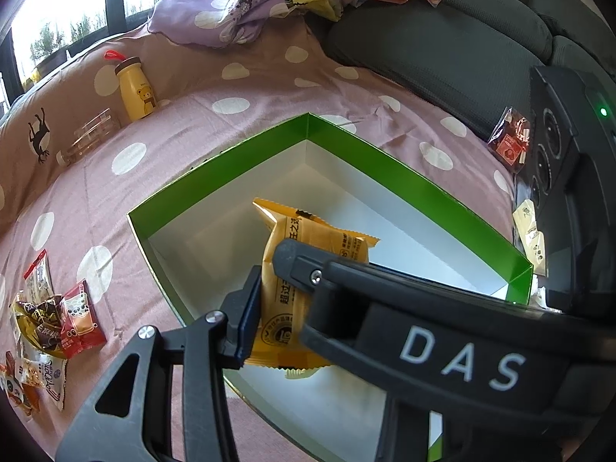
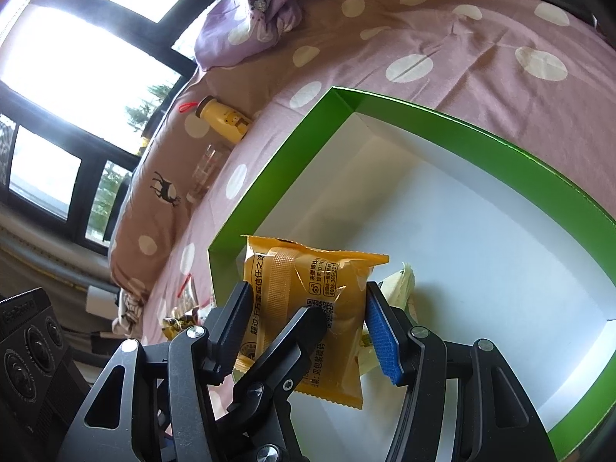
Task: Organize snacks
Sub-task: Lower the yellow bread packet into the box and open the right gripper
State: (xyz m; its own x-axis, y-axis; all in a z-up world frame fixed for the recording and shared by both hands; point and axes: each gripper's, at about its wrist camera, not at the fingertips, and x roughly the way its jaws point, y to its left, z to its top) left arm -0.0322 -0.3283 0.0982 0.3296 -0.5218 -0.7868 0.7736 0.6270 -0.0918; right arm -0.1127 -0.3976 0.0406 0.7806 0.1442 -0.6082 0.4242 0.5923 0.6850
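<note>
Both my grippers, left (image 1: 269, 288) and right (image 2: 304, 323), clamp one crinkly orange snack packet (image 2: 308, 296) over one green-walled cardboard box (image 2: 442, 115).

The left gripper (image 1: 269, 288) is black plastic with silver screws, triangular cut-outs and white letters "DAS". The right gripper (image 2: 308, 323) is also black, with blue ribbed pads (image 2: 381, 342) and silver screws.

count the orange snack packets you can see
1: an orange packet, held over the open green box. More could be buried in the snack pile beside it.
</note>
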